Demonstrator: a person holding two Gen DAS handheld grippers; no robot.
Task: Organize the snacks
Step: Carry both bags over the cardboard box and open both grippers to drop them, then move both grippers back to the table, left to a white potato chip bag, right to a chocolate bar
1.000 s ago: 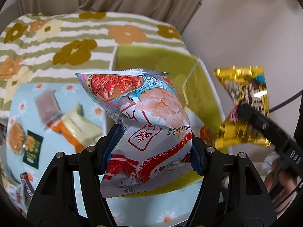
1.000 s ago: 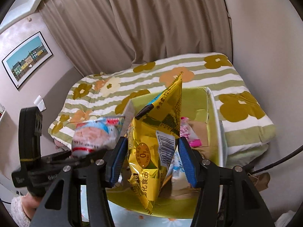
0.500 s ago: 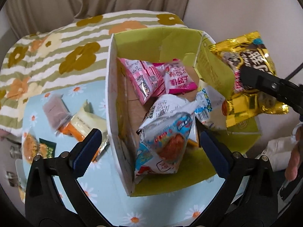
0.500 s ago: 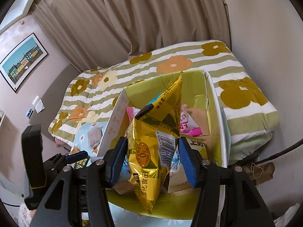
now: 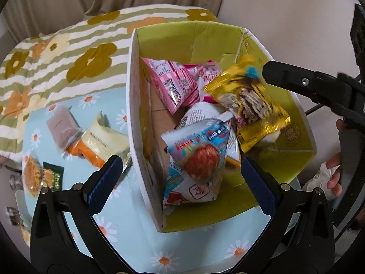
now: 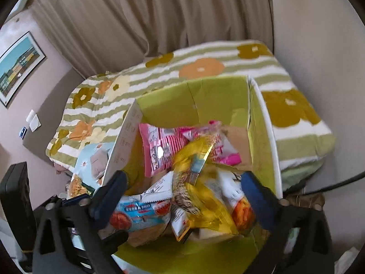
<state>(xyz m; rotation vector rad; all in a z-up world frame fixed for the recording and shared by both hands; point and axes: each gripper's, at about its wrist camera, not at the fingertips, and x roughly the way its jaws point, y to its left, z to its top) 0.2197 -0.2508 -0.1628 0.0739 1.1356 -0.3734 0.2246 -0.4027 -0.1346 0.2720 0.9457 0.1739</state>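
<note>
The left claw (image 5: 180, 182) stands spread wide above the near end of the green box (image 5: 294, 150), with nothing pinched; the shrimp chip bag (image 5: 196, 164) lies loose below it inside the box, leaning on the box's white left wall. The right claw (image 6: 184, 196) is opening, its blue pads clear of the gold bag (image 6: 200, 196), which is blurred and sits on top of the other snacks in the box. Two pink bags (image 5: 173, 84) lie at the far end of the box. Outside the box, on the table (image 5: 118, 233) with its daisy cloth, are a brown packet (image 5: 60, 127), a cream packet (image 5: 105, 139) and a dark green packet (image 5: 53, 175). A bed (image 6: 205, 68) with a flowered striped cover stands behind the box.
</note>
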